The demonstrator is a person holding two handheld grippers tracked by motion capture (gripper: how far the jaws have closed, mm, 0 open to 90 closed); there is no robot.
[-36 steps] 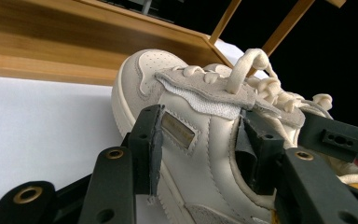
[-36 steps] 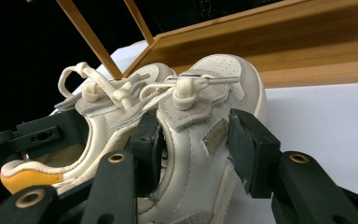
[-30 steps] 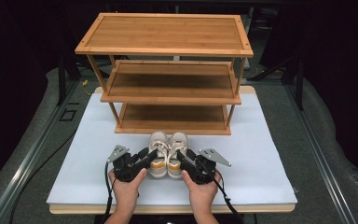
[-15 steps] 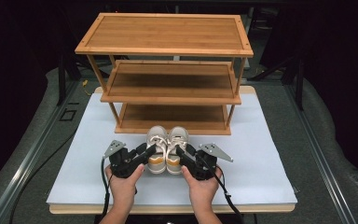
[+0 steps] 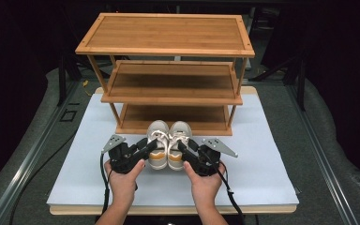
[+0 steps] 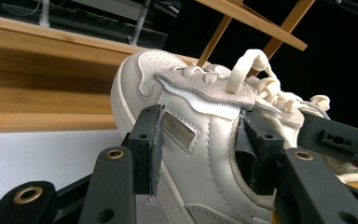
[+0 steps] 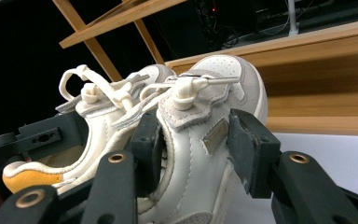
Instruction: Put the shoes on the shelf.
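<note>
Left gripper (image 5: 151,146): clamped across the left shoe (image 5: 157,143), pads on its side and collar.
Right gripper (image 5: 183,149): clamped likewise on the right shoe (image 5: 178,144).
Shoe axis: toes point ahead of both grippers, toward the rack (image 5: 168,91).
Clearance: bottom shelf (image 5: 173,117) opens just beyond the toes; the shelf edge above limits headroom.

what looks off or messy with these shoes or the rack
Nothing stands out. Both cream shoes, the left shoe and the right shoe, sit side by side in the grippers, toes toward the upright rack, laces tied, no damage visible.
</note>
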